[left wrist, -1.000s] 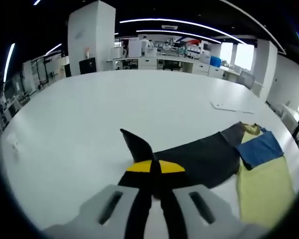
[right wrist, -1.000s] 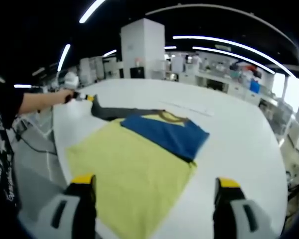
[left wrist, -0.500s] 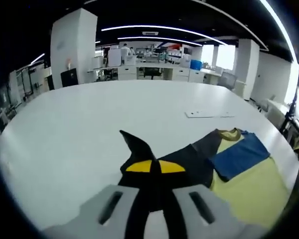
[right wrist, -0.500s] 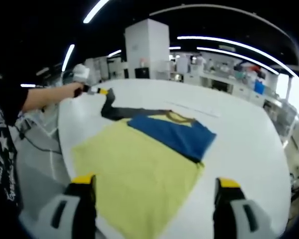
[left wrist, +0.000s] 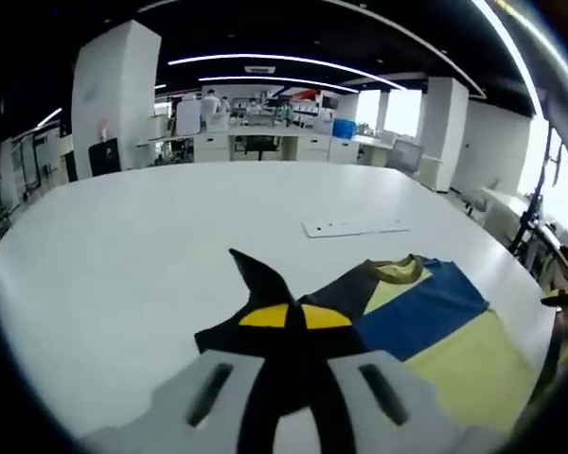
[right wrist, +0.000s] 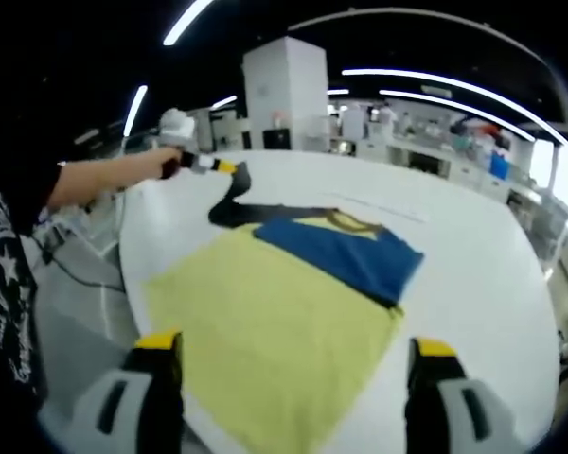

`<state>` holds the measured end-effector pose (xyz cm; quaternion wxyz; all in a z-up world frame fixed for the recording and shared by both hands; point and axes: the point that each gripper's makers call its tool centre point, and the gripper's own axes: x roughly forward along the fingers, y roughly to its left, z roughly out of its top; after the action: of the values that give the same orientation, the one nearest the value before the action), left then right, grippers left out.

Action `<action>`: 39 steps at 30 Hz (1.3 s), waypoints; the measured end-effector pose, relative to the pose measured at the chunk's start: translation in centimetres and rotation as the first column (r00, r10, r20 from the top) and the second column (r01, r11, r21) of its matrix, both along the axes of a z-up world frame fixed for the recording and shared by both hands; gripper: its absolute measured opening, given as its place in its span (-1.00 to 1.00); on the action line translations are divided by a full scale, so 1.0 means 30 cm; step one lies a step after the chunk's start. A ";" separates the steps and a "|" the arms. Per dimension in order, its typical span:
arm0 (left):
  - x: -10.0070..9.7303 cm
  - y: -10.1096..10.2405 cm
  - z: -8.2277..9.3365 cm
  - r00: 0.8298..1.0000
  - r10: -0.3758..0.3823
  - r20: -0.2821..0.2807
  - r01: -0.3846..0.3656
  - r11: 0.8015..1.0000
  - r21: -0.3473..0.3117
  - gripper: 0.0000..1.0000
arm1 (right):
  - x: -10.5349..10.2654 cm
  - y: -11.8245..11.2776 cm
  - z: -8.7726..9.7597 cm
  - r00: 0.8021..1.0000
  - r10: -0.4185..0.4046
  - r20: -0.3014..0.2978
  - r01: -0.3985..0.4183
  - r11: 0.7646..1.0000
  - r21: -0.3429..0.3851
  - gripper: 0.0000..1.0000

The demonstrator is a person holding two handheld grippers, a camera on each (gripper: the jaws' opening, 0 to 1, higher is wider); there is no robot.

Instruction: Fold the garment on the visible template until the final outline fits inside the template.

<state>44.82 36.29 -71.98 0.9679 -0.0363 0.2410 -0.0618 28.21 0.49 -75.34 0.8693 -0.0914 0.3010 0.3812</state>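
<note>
In the left gripper view, the left gripper (left wrist: 294,326) has its two grey jaws with yellow tips pressed together on the dark sleeve (left wrist: 265,293) of the garment. A black point of this sleeve stands up above the yellow tips. The garment is a soft cloth shirt in yellow, blue and dark grey (left wrist: 426,326), and it lies on the large white round table (left wrist: 151,236), to the right of the jaws. The blue part is next to the dark part, and the yellow part reaches toward the right edge of the table. The neck opening with an olive band (left wrist: 398,270) is at the far end of the shirt. Beyond the shirt, a thin flat white strip (left wrist: 355,227) lies on the table, apart from the cloth. Behind the table there are white pillars and desks of a big room.

In the right gripper view, the right gripper (right wrist: 293,364) has its jaws spread wide, and nothing is between them. They hover above the near yellow part of the shirt (right wrist: 265,331). The blue part is folded over the yellow one on the far right side. At the far left, the person's hand (right wrist: 156,163) holds the left gripper (right wrist: 218,166), which lifts the dark sleeve (right wrist: 229,200) up from the table (right wrist: 473,284).
</note>
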 end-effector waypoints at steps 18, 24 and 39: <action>0.049 -0.260 0.026 0.994 -0.105 0.035 0.107 0.992 -0.061 -1.00 | -0.027 0.022 -0.012 1.000 0.027 -0.010 -0.027 1.000 -0.004 0.98; 0.065 -0.323 0.036 0.991 -0.126 0.048 0.129 0.988 -0.089 -1.00 | -0.032 0.015 -0.022 1.000 0.024 -0.017 -0.024 1.000 -0.002 0.98; 0.107 -0.526 0.070 0.969 -0.225 0.099 0.238 0.960 -0.147 -1.00 | -0.033 -0.007 -0.029 1.000 0.013 -0.021 -0.013 1.000 -0.012 0.98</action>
<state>48.03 20.52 -69.89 0.9571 -0.0816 0.1981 -0.1949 27.21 0.28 -76.21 0.8631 -0.0948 0.3117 0.3859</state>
